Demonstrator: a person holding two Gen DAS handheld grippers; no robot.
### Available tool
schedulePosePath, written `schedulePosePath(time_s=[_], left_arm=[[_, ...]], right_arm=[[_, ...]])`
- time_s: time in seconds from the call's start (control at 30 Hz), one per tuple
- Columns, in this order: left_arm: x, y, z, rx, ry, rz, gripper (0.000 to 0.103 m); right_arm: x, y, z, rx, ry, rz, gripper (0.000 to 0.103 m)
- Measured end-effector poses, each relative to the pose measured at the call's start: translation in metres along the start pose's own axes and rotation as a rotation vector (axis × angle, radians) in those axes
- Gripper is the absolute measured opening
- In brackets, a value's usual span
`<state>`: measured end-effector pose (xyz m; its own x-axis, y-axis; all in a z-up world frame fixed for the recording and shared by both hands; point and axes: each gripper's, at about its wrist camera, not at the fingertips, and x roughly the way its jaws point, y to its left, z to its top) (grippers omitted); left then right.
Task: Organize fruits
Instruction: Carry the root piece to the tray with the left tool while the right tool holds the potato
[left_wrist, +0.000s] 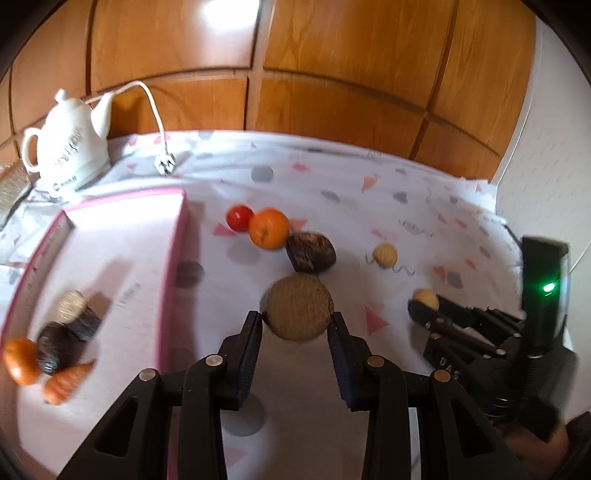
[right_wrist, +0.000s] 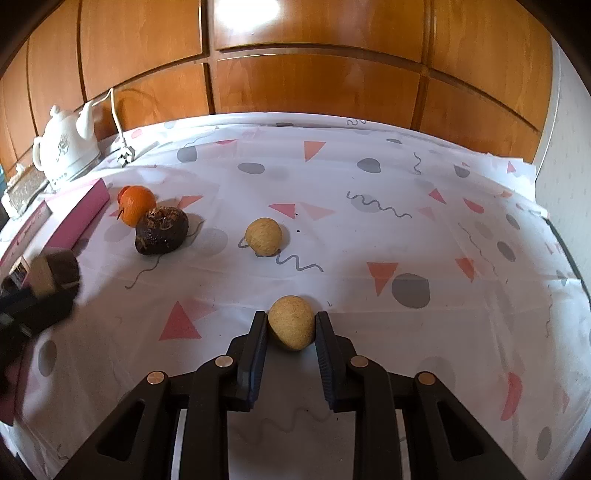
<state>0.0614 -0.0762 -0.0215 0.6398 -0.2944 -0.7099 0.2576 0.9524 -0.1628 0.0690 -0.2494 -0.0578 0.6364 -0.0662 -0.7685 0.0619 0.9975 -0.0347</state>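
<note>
Fruits: loose ones lie mid-frame on the worktop (right_wrist: 369, 240) w/ patterned cloth; several already sit in the pink box (left_wrist: 173, 258) at left of the left-wrist view.
Left tool (left_wrist: 295, 325): clamped on a round brown fruit (left_wrist: 298, 308), pads on both its sides; fruit looks lifted off the cloth, can't be sure.
Right tool (right_wrist: 291, 326): closed around a small tan fruit (right_wrist: 291, 326), fingers touching both sides, low at the cloth.
Still loose: orange (right_wrist: 137, 205) touching a dark rough fruit (right_wrist: 161, 230), red tomato (left_wrist: 239, 218) just behind the orange, another tan ball (right_wrist: 263, 236) apart at center.
In box: orange, dark fruits, a carrot-like piece, lower left of left-wrist view.
Handling (judged): brown fruit seems firm, rough-skinned, light enough; round shape may roll between pads, so grip across widest part. Tan fruit small and hard-looking, same rule. Tomato likely soft, slick: gentle squeeze. Orange gives a bit, grips OK.
Step (judged): both picks made; next carry to box, roughly halfway thru.
Risk: fruit rolling off when released; box wall catching left tool.
Other: white kettle (left_wrist: 70, 147) w/ cord, upper left, clear of work.
</note>
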Motion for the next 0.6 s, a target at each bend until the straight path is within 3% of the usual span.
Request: schedulePosePath(time_s=[0.1, 0.17, 0.27, 0.37, 0.6], left_arm=[[-0.017, 0.010, 0.003, -0.001, -0.035, 0.030, 0.034], [-0.026, 0.021, 0.006, -0.012, -0.053, 0.058, 0.023], [-0.037, 0.041, 0.009, -0.048, -0.074, 0.094, 0.022], [-0.039, 0.062, 0.009, -0.090, -0.075, 0.112, 0.013], [-0.041, 0.078, -0.003, -0.160, -0.047, 0.052, 0.012]], right_arm=[[-0.001, 0.002, 0.002, -0.017, 0.010, -0.010, 0.025], [-0.002, 0.005, 0.004, -0.022, 0.020, -0.006, 0.025], [-0.008, 0.014, 0.005, -0.032, 0.023, 0.024, 0.025], [-0.011, 0.028, 0.007, -0.063, 0.021, 0.048, 0.025], [-0.007, 0.029, 0.001, -0.056, 0.043, 0.046, 0.025]])
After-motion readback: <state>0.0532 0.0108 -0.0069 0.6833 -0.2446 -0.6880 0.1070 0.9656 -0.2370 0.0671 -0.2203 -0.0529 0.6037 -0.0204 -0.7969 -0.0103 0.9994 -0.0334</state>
